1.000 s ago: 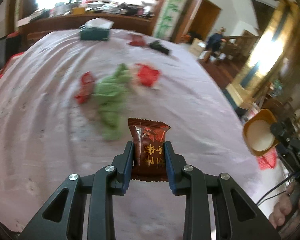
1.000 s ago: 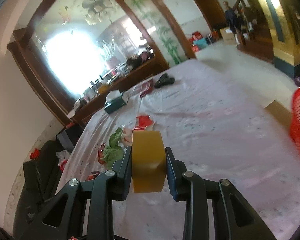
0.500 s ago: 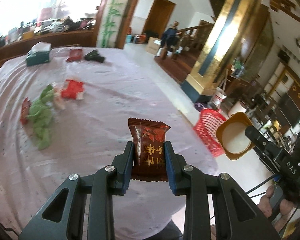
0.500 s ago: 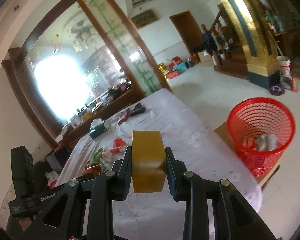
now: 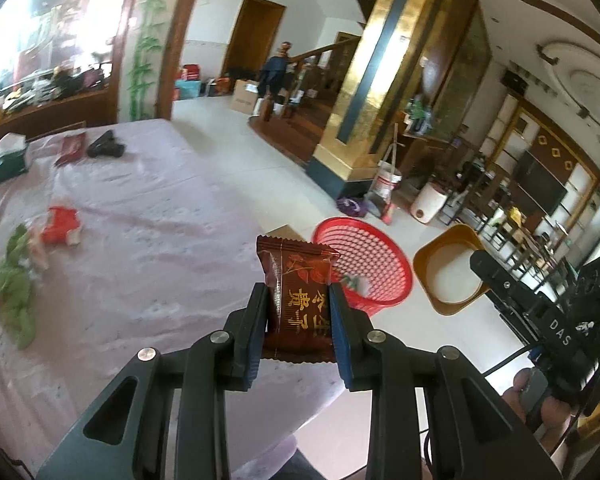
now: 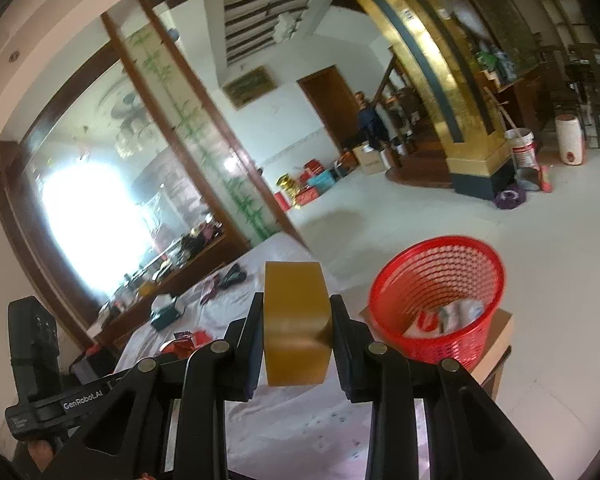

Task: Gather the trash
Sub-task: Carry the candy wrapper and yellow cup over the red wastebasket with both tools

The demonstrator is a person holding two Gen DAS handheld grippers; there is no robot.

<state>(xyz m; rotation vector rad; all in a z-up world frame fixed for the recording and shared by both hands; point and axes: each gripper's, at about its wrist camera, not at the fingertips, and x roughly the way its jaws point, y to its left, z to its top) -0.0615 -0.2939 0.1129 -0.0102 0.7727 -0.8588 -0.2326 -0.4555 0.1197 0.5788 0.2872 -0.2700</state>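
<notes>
My left gripper [image 5: 298, 300] is shut on a brown snack packet [image 5: 298, 292] with gold lettering, held above the table's right edge. My right gripper [image 6: 298, 312] is shut on a roll of tan tape [image 6: 296, 320], which also shows at the right of the left wrist view [image 5: 452, 268]. A red mesh trash basket [image 6: 440, 300] stands on a cardboard box [image 6: 500, 332] on the floor beside the table, with some wrappers in it. It also shows in the left wrist view [image 5: 364, 264], just beyond the packet.
The table has a pale pink cloth [image 5: 140, 248]. On it lie green wrappers [image 5: 14, 288], a red wrapper [image 5: 60, 230], a teal tissue box [image 5: 8, 158], a red packet [image 5: 71, 148] and a black object [image 5: 106, 146]. A gold pillar [image 5: 384, 92] and buckets [image 5: 386, 184] stand on the floor.
Both grippers have swung right, away from the trash on the table and toward the red basket, which now sits closer in both views. Both still hold their items.
</notes>
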